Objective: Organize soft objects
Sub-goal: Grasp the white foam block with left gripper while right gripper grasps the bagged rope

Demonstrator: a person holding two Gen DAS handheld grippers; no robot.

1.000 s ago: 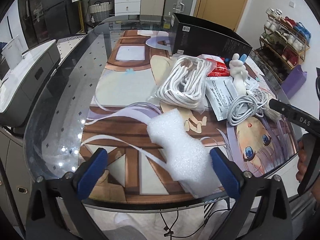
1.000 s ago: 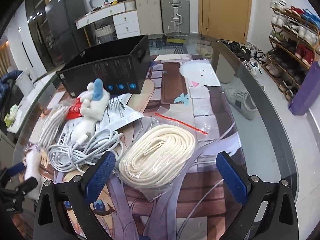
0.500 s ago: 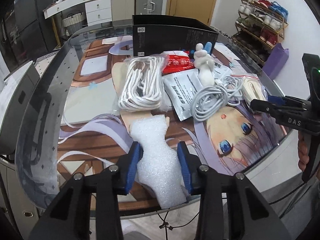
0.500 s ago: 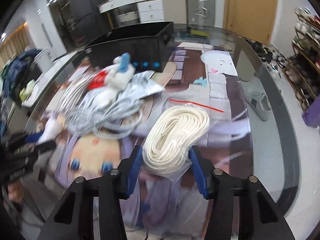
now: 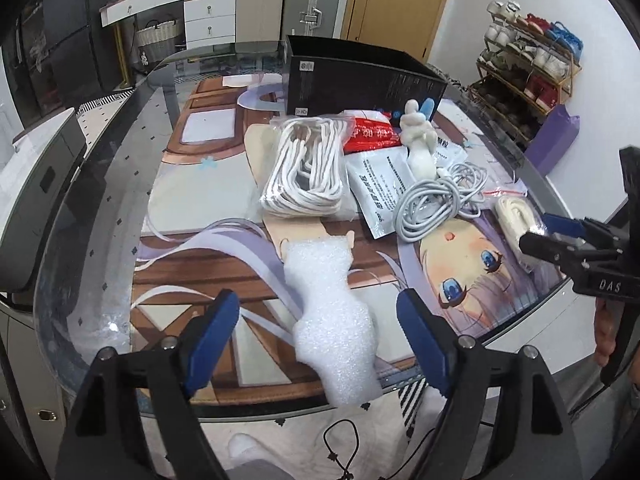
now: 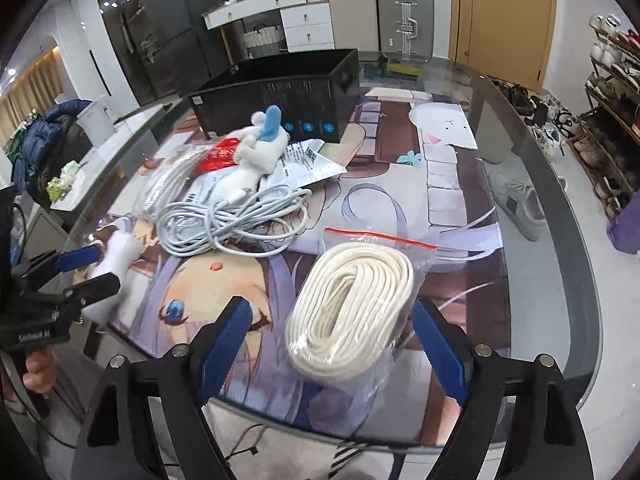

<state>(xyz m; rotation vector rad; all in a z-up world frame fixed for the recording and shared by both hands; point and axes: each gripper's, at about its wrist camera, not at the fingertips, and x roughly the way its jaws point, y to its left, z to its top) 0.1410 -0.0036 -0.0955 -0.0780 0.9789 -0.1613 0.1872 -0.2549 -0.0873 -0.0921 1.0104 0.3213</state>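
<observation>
My left gripper (image 5: 318,334) is open, its blue fingers on either side of a white foam piece (image 5: 330,320) that lies at the table's near edge, not touching it. My right gripper (image 6: 332,340) is open around a bagged coil of cream rope (image 6: 350,306) lying on the mat. A bagged white rope coil (image 5: 306,170), a grey-white cable bundle (image 5: 434,204), a white plush toy (image 5: 418,138) with a blue part, and red and white packets (image 5: 374,134) lie mid-table. The right gripper shows in the left wrist view (image 5: 560,238), and the left gripper in the right wrist view (image 6: 86,268).
An open black box (image 5: 360,76) stands at the back of the glass table (image 5: 100,208), which carries an anime-print mat. A shoe rack (image 5: 528,60) stands right, drawers and suitcases behind. A cable hangs below the near table edge.
Both grippers were open a second ago, closed in on the foam and the cream rope half a second ago, and are open again now. Both objects lie on the table.
</observation>
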